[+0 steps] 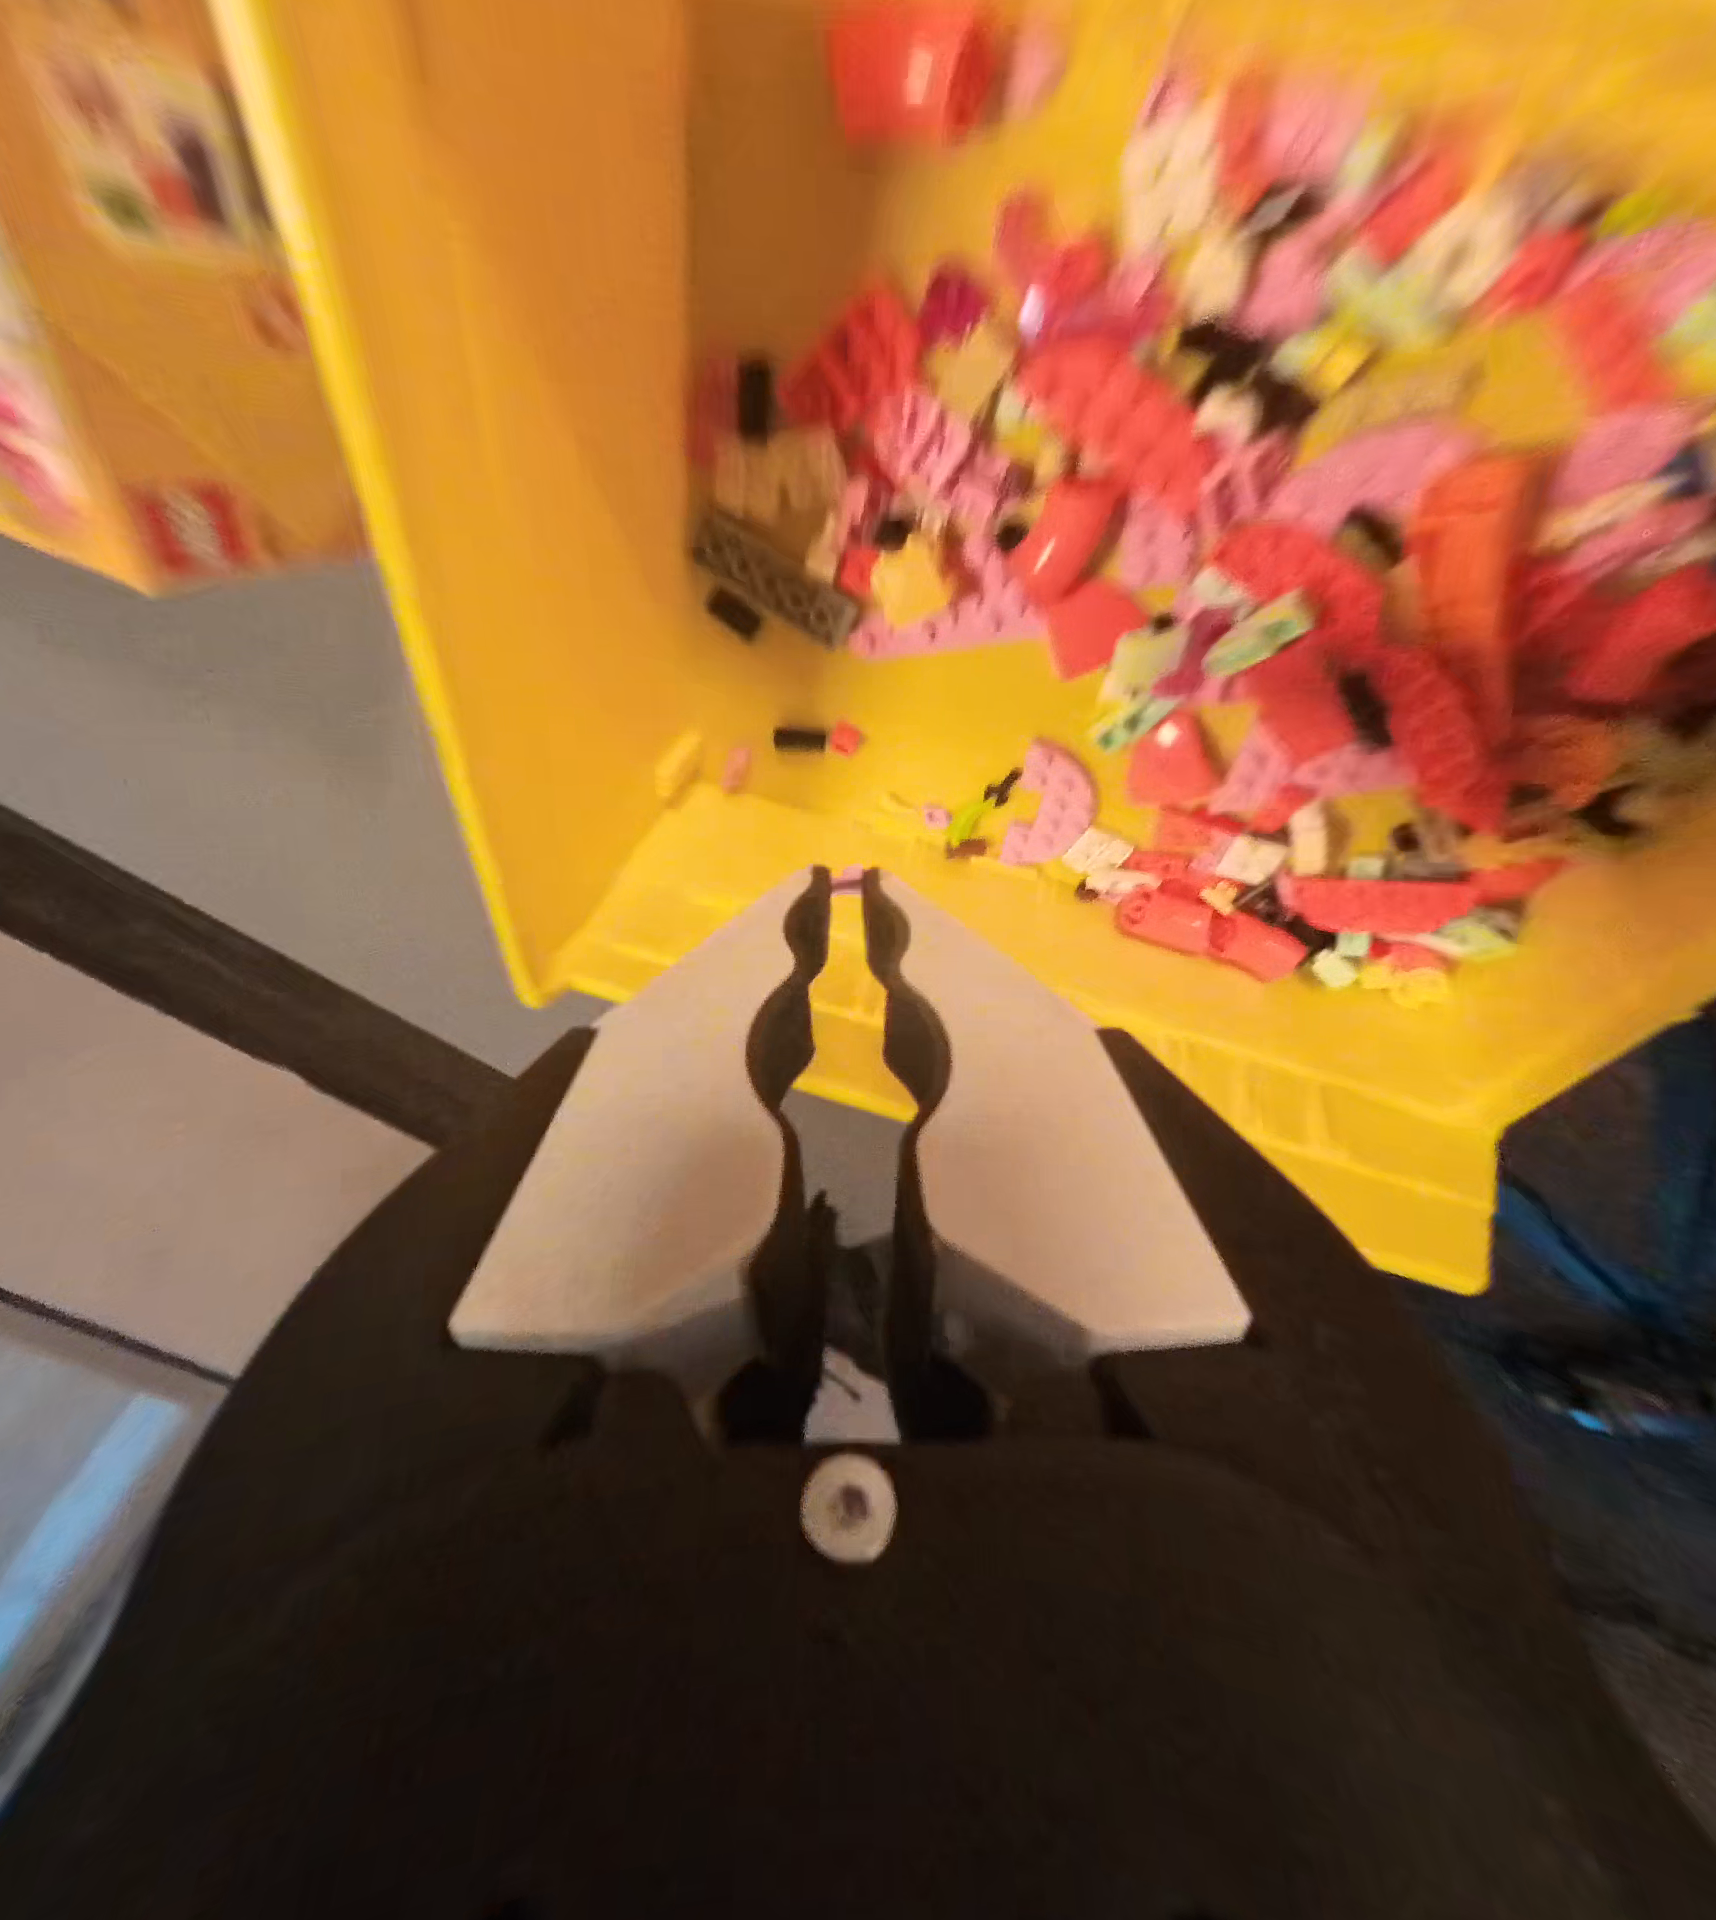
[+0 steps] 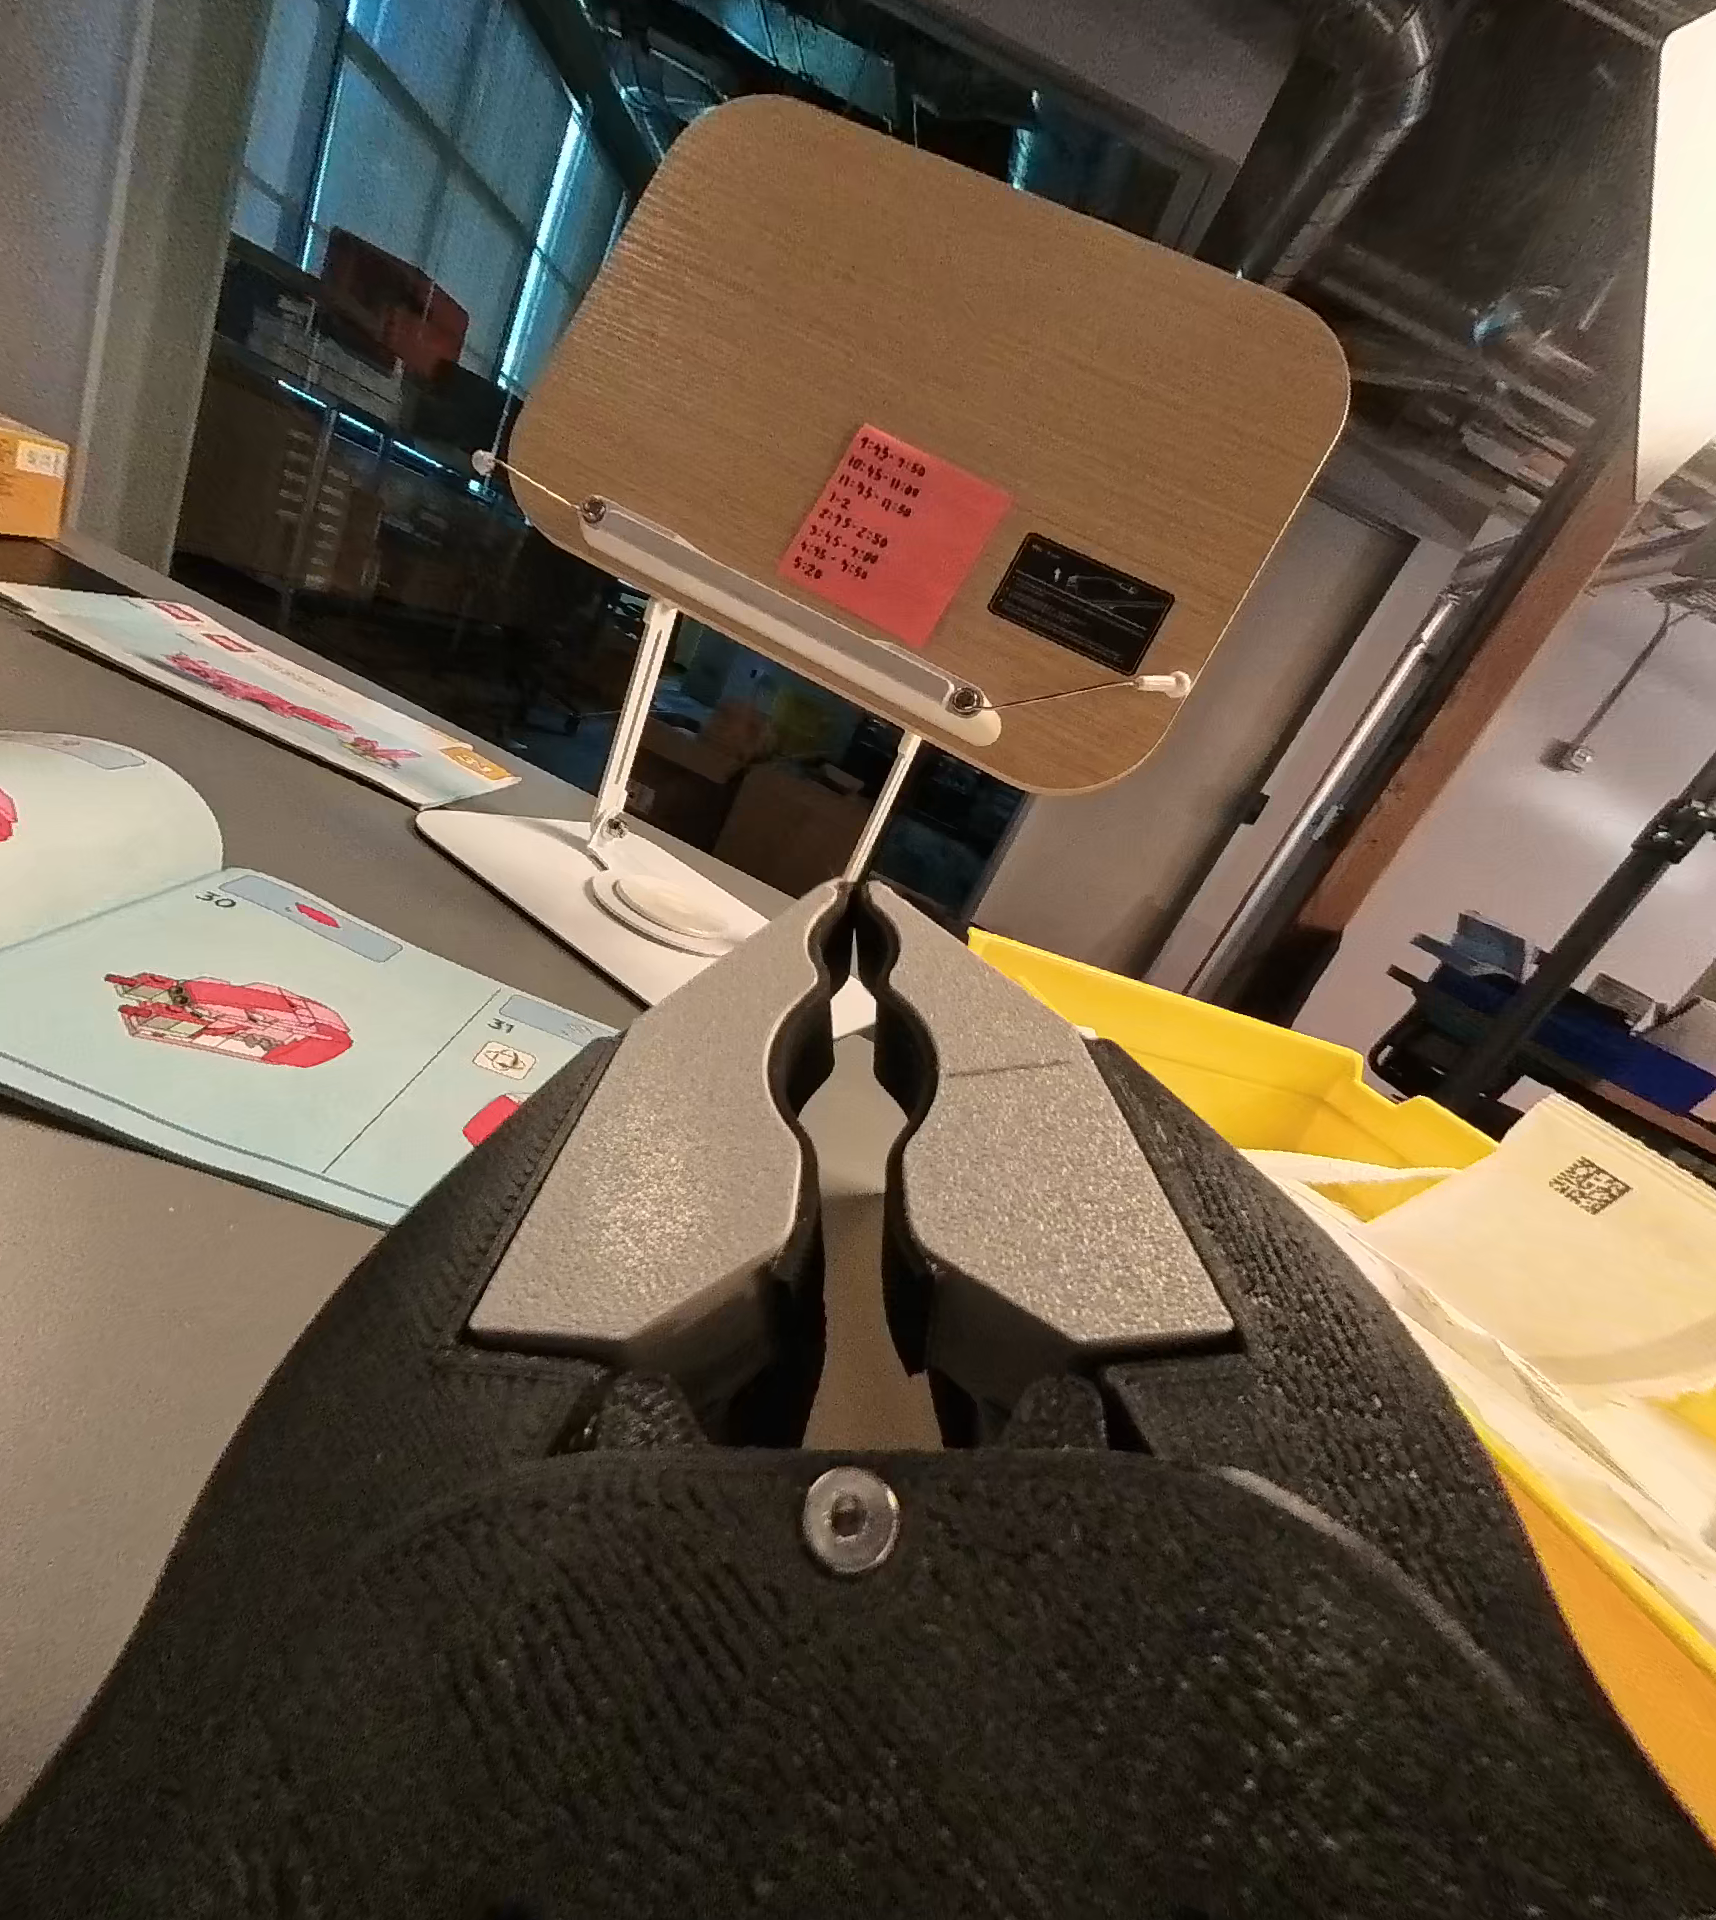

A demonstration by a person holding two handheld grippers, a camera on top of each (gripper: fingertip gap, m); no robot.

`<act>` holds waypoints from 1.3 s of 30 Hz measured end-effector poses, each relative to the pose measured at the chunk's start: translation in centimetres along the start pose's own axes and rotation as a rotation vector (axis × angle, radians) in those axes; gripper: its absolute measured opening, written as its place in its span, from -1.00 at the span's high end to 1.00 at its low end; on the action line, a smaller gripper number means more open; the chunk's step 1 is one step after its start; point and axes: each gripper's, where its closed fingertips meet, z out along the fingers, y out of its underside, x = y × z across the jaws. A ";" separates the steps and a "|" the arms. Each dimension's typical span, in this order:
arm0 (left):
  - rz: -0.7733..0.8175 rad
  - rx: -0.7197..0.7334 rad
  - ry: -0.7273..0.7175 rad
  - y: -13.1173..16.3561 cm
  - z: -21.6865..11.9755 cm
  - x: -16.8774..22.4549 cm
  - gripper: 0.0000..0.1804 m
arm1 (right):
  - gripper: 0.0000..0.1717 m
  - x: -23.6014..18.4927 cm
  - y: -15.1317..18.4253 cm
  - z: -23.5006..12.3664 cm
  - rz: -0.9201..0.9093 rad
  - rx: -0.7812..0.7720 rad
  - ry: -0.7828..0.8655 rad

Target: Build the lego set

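Note:
My left gripper (image 1: 846, 883) hangs over the near wall of a yellow bin (image 1: 563, 520). Its fingertips are shut on a small pink piece (image 1: 846, 881), of which only a sliver shows between the pads. The view is blurred by motion. A heap of pink, red, white and black bricks (image 1: 1249, 499) fills the bin, and a pink half-round plate (image 1: 1051, 800) lies nearest to the tips. My right gripper (image 2: 852, 896) is shut with its tips touching and nothing between them. It is low over the dark table (image 2: 106, 1351), beside another yellow bin (image 2: 1249, 1060).
An open instruction booklet (image 2: 210, 1018) lies on the table left of my right gripper, with a second booklet (image 2: 241, 686) behind it. A wooden book stand (image 2: 916, 436) on a white base stands ahead. Paper bags (image 2: 1560, 1247) fill the right bin. A yellow box (image 1: 106, 260) stands at the left. Left tips to right tips: about 55 cm. The left tips stand about 12 cm off the pink half-round plate (image 1: 1051, 800).

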 end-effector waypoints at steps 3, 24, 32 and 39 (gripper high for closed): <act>0.104 0.145 -0.061 -4.9 -5.1 1.6 0.94 | 1.00 -0.1 -0.1 0.0 0.006 0.006 -0.005; 0.729 0.384 0.084 -39.1 -13.0 25.5 0.94 | 1.00 5.8 -1.2 -7.2 0.077 0.073 0.159; 0.732 0.328 0.099 -43.1 -10.2 30.7 0.94 | 1.00 7.6 -1.5 -10.2 0.096 0.088 0.194; 0.741 0.273 0.123 -43.3 -8.4 31.4 0.94 | 1.00 8.3 -0.9 -10.5 0.118 0.062 0.220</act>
